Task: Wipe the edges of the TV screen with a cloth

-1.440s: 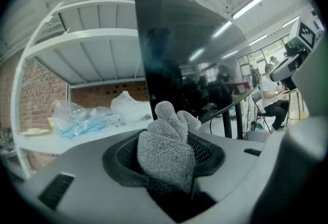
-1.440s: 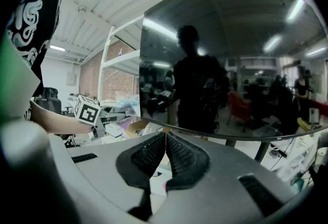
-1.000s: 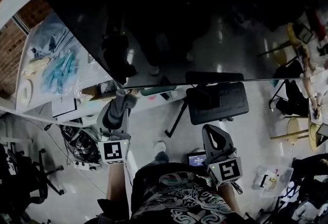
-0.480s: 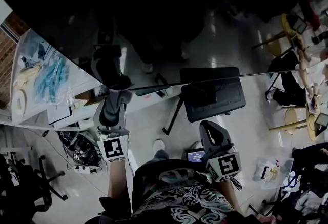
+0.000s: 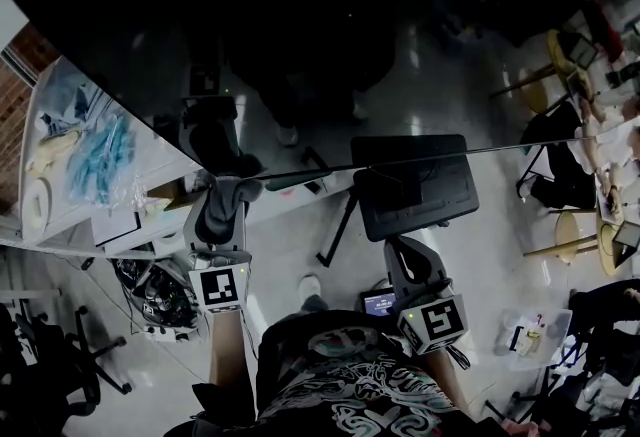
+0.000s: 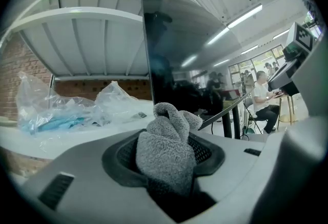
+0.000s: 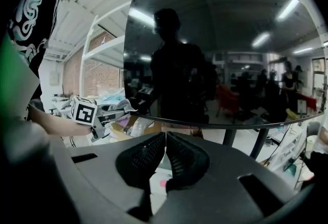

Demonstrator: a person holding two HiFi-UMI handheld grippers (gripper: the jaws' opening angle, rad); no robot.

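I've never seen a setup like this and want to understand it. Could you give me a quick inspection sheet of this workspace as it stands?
Surface: white bench left of the screen, crowded.
Job's things: dark TV screen, upright; grey cloth near its lower left corner, contact unclear.
Clutter: clear plastic bags with blue contents on the bench.
Grippers: left gripper shut on the cloth; right gripper shut, empty, apart from the screen.
Cables: what looks like a tangle under the bench.
Surroundings: brick wall; a seated person in the distance.
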